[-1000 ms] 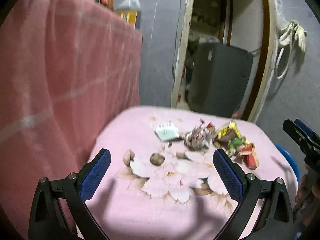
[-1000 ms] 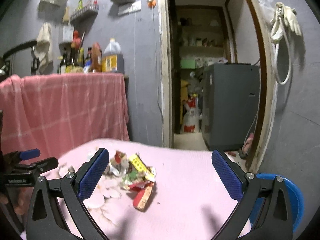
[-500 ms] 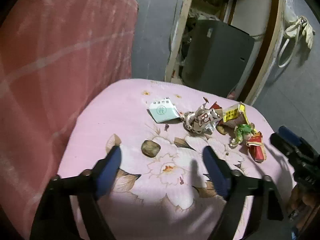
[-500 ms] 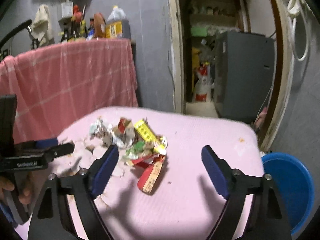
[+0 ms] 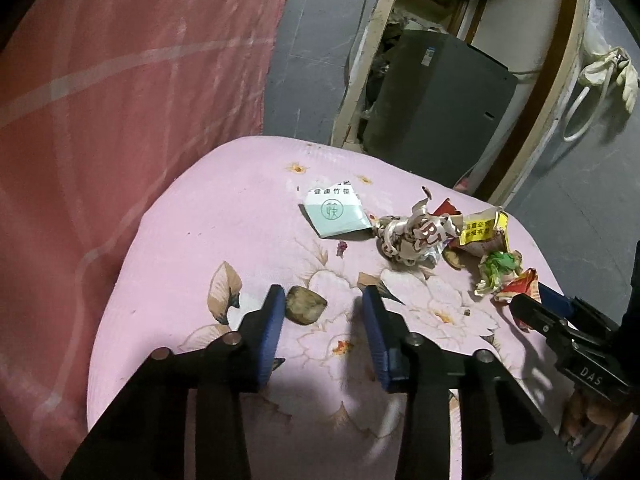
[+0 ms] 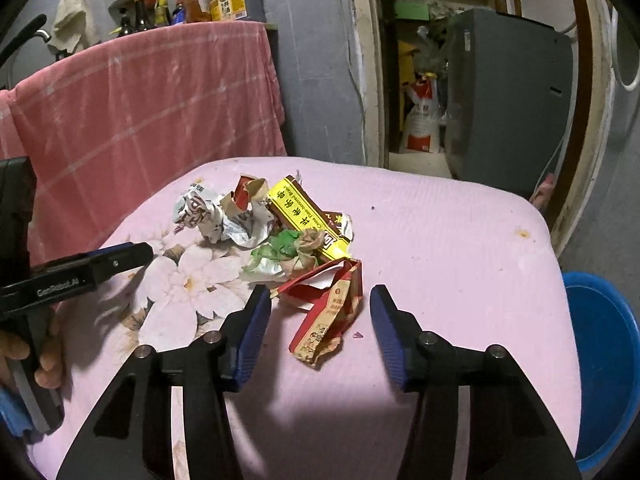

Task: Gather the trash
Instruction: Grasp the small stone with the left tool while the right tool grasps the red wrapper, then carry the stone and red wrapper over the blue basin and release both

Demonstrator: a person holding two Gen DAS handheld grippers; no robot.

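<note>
my left gripper [image 5: 324,300] hangs low over the pink flowered tablecloth [image 5: 224,216], its blue pads spread apart with nothing between them pressed tight. a small brown lump [image 5: 306,305], maybe a nut shell or a stone, i cannot tell which, lies on the cloth just inside the left pad, touching it or nearly so; the other pad stands clear of it.

my right gripper [image 6: 318,308] is also unclenched, pads wide, hovering over a crumpled red wrapper [image 6: 326,316] that lies flat on the cloth between them. neither pad touches it as far as i can see.

beyond the red wrapper the rest of the trash sits in a loose heap: a green and white crumpled scrap [image 6: 280,254], a yellow and brown torn carton [image 6: 304,214], and a twisted white wrapper with red print [image 6: 198,214]. from the left view a white and pale green paper sleeve [image 5: 334,212] lies flat a little apart from the heap, toward the far edge.

a blue bucket [image 6: 604,360] stands on the floor just beside the right edge of the table. a pink checked cloth [image 6: 144,104] drapes a counter behind, with bottles on top.
</note>
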